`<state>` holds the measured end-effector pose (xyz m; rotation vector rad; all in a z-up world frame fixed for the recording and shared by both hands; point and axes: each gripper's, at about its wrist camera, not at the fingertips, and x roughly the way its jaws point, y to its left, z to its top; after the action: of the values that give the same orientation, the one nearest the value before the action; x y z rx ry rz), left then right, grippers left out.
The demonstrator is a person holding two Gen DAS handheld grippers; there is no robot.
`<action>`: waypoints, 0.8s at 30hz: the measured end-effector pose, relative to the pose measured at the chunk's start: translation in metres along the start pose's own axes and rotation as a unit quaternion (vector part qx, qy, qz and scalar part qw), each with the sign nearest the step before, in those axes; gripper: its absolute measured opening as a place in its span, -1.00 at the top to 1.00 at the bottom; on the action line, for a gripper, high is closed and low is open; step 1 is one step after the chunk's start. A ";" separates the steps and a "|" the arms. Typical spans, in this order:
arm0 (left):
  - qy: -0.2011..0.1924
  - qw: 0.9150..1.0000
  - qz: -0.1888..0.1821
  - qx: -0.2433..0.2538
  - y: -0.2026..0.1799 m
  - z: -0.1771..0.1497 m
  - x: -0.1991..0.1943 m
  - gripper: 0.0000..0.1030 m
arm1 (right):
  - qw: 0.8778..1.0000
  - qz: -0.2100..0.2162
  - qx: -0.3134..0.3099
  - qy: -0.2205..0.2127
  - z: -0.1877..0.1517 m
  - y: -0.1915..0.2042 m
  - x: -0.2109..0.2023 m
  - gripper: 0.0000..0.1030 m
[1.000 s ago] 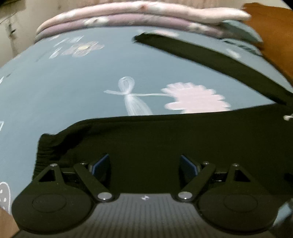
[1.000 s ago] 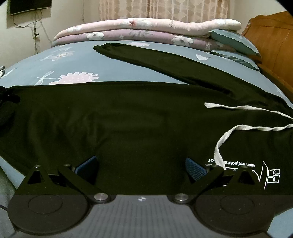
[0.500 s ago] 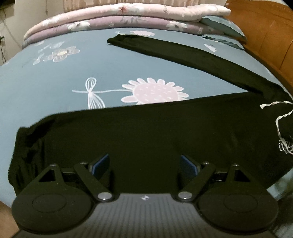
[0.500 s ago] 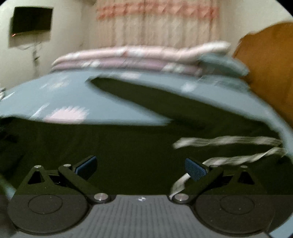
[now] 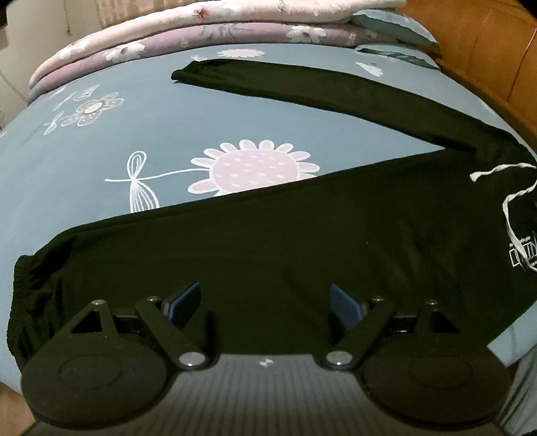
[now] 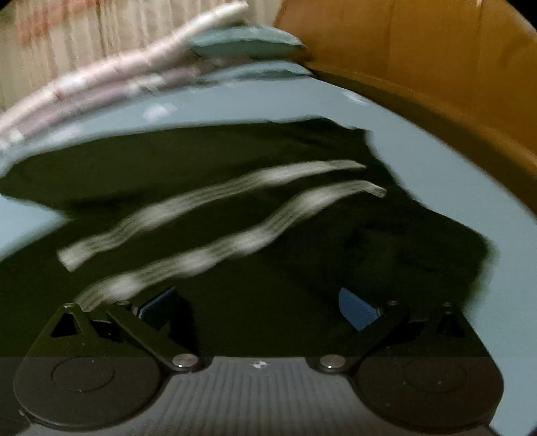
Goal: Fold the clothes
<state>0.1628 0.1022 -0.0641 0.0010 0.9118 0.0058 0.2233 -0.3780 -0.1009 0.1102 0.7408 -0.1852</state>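
Black drawstring trousers (image 5: 285, 234) lie spread flat on a blue-grey flowered bedsheet (image 5: 141, 117). One leg (image 5: 319, 90) runs toward the far left; the other runs to a ribbed cuff (image 5: 23, 285) at the near left. My left gripper (image 5: 265, 303) hovers open over the near leg, with nothing between its blue pads. The right wrist view is blurred: the trousers' waist (image 6: 268, 218) fills it, with two white drawstring ends (image 6: 208, 208) lying across the cloth. My right gripper (image 6: 258, 305) stands open just above the waist, holding nothing.
Folded pink and mauve quilts (image 5: 201, 30) are stacked along the far side of the bed. Teal pillows (image 5: 392, 23) lie by the wooden headboard (image 5: 496, 43) on the right. In the right wrist view the headboard (image 6: 419, 57) is close on the right.
The left gripper has drawn back and turned, so more of the trousers and both legs show. The right gripper has swung fast to the right, from mid-leg to the waist by the headboard.
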 end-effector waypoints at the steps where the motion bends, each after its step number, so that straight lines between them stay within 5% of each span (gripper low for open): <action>1: 0.001 1.000 0.001 0.001 -0.001 0.000 0.001 -0.63 | 1.000 -0.017 -0.003 -0.001 -0.007 -0.005 -0.005 -1.00; 7: 0.005 1.000 0.004 0.007 -0.004 -0.001 0.004 -0.63 | 0.999 -0.025 0.013 0.023 -0.013 -0.023 -0.025 -1.00; 11: 0.003 1.000 0.006 0.011 -0.006 -0.001 0.001 -0.63 | 0.999 0.020 0.031 -0.022 0.011 -0.016 -0.030 -1.00; 14: -0.003 1.000 0.010 0.011 -0.006 0.001 -0.005 -0.63 | 0.998 0.048 0.000 -0.046 0.033 -0.001 -0.016 -1.00; 18: -0.004 1.000 0.013 0.012 -0.007 0.000 -0.010 -0.63 | 0.998 0.052 0.014 -0.013 0.047 -0.001 0.021 -1.00; 24: 0.000 1.000 0.016 0.008 -0.002 -0.004 -0.010 -0.63 | 0.998 0.047 0.041 -0.002 0.018 -0.042 0.007 -0.99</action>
<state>0.1541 0.1001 -0.0589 0.0317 0.9126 0.0288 0.2316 -0.4229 -0.0941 0.2220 0.7228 -0.1266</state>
